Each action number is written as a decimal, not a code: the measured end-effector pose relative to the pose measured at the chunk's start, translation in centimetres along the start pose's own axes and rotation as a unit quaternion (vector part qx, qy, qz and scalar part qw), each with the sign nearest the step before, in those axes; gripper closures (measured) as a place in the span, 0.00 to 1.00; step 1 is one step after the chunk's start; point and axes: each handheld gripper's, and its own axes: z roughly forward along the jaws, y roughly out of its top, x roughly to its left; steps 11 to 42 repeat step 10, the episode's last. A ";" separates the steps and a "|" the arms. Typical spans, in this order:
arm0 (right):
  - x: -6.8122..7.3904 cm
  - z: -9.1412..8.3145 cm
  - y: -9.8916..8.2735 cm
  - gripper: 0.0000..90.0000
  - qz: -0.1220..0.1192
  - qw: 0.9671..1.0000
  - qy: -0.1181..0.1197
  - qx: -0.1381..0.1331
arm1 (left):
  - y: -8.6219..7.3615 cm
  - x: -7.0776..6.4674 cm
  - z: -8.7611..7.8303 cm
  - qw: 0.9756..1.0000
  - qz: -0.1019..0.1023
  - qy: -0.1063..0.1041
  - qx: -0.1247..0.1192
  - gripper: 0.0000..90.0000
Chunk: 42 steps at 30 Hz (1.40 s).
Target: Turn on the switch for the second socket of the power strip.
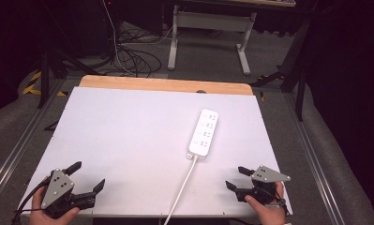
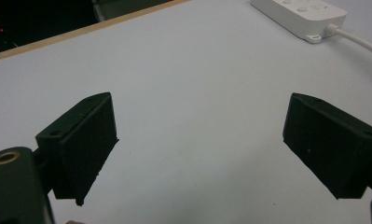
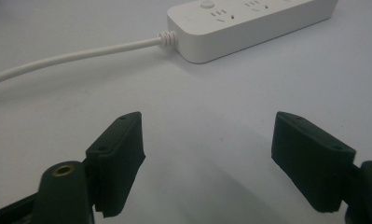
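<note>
Table top first: a flat white board (image 1: 128, 140) with a strip of light wood (image 1: 166, 84) along its far edge. On the board lies a long white plastic power strip (image 1: 204, 133) with four rows of sockets. It sits a bit toward 2 o'clock from the middle of the board and points toward 12 o'clock. Its white round cord (image 1: 182, 187) comes out of the near end and runs toward 6 o'clock, off the near edge of the board.

I hold my black left gripper (image 1: 89, 176) at the 7 o'clock corner of the board. Its jaws are spread wide apart, with bare board between them. In the left gripper view the power strip shows at 1 o'clock, well apart from the jaws.

I hold my black right gripper (image 1: 235, 178) at the 5 o'clock corner. Its jaws are spread wide too and grip nothing. In the right gripper view the power strip lies at 12 o'clock, near but not touching.
</note>
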 end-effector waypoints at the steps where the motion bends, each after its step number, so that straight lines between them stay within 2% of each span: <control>1: 0.0 -0.1 0.0 0.28 0.000 1.000 -0.001 -0.001 | 0.0 0.1 0.0 1.000 0.002 0.002 0.000 0.11; 6: 0.0 -0.1 0.0 0.28 -0.001 1.000 -0.002 -0.001 | 0.0 0.1 0.0 1.000 0.001 -0.002 0.004 0.11; 9: 0.1 -0.1 0.0 0.28 -0.005 1.000 -0.005 -0.003 | 0.0 0.1 0.1 1.000 0.010 0.005 0.006 0.11; 42: 0.0 -0.1 0.0 0.28 -0.005 1.000 -0.008 -0.004 | 0.0 0.2 0.1 1.000 0.008 0.006 0.007 0.11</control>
